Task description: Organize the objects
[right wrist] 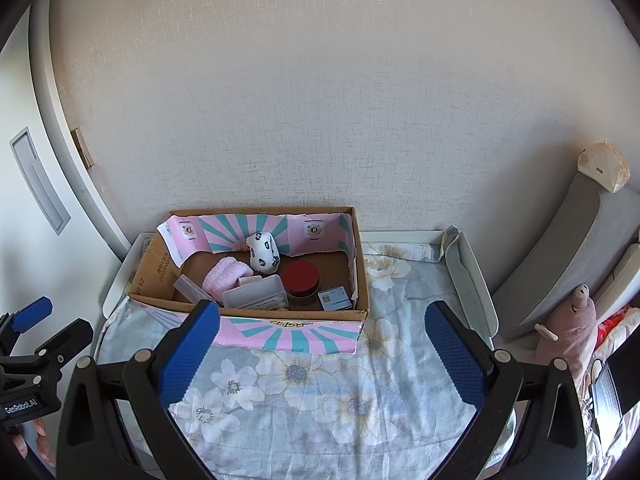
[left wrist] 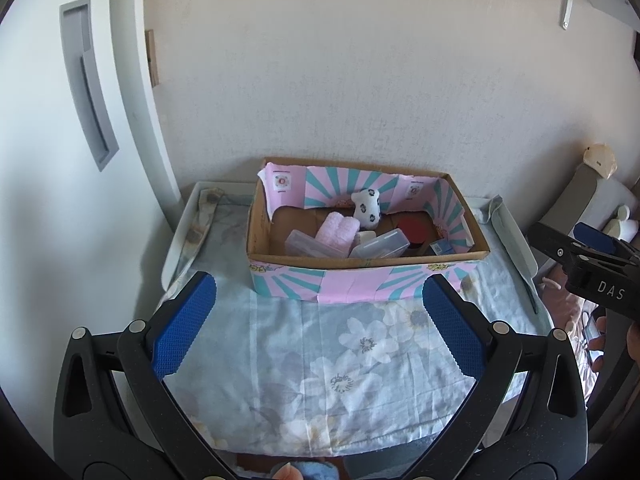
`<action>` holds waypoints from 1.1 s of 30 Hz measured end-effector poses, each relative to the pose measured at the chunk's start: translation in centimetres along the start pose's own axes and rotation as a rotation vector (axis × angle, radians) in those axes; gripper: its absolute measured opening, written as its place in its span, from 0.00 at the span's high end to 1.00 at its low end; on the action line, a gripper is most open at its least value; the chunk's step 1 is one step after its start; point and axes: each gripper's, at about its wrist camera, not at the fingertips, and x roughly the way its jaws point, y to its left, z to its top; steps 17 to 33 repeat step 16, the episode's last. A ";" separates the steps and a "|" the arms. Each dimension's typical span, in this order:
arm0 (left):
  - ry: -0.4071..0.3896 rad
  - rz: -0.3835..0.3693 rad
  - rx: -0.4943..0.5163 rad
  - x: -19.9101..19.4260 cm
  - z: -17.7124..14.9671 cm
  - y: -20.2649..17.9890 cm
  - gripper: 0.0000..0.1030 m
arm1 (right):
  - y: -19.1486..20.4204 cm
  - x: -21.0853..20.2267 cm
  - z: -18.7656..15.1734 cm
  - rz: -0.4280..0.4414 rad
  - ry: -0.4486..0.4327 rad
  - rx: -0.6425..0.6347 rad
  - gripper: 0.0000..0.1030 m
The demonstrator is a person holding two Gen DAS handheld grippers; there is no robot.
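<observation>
Surroundings: small table w/ raised white rim (right wrist: 472, 276) pushed against a textured pale wall (right wrist: 320, 100), covered by a light blue floral cloth (right wrist: 320, 392). White door w/ grey recessed handle (left wrist: 90, 84) on the left. To the right, a grey cushion (right wrist: 560, 256) w/ a cream bag-like thing on top, and a pink plush toy (right wrist: 572, 328) beside the table; a laptop corner shows lower right in the right wrist view.

Nothing lies on the cloth between the grippers and the box.

Cardboard box (left wrist: 366, 262) sits at the back of the table, near the wall, open top, wrapped outside and lined inside w/ pink-and-teal sunburst paper; liner torn at the left end. Inside: white plush w/ dark flower prints (left wrist: 368, 206) leaning on the back wall, pink fluffy cloth (left wrist: 338, 230), two clear plastic cases (left wrist: 380, 245), red-lidded jar (right wrist: 300, 276), small blue-white carton (right wrist: 335, 298) at the front right corner.

Left gripper (left wrist: 320, 322) hovers over the cloth in front of the box, blue pads spread wide, holding nothing. Right gripper (right wrist: 322, 354) same: pads wide apart, empty, front of the box
</observation>
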 end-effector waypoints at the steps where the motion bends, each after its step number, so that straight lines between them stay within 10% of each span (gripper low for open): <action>1: -0.005 0.010 0.001 -0.1 0.0 0.0 0.00 | 0.0 0.0 0.0 0.000 0.000 0.000 0.01; 33: -0.042 0.053 0.005 -0.7 0.1 0.1 0.00 | 0.0 0.1 0.0 0.001 -0.005 0.004 0.01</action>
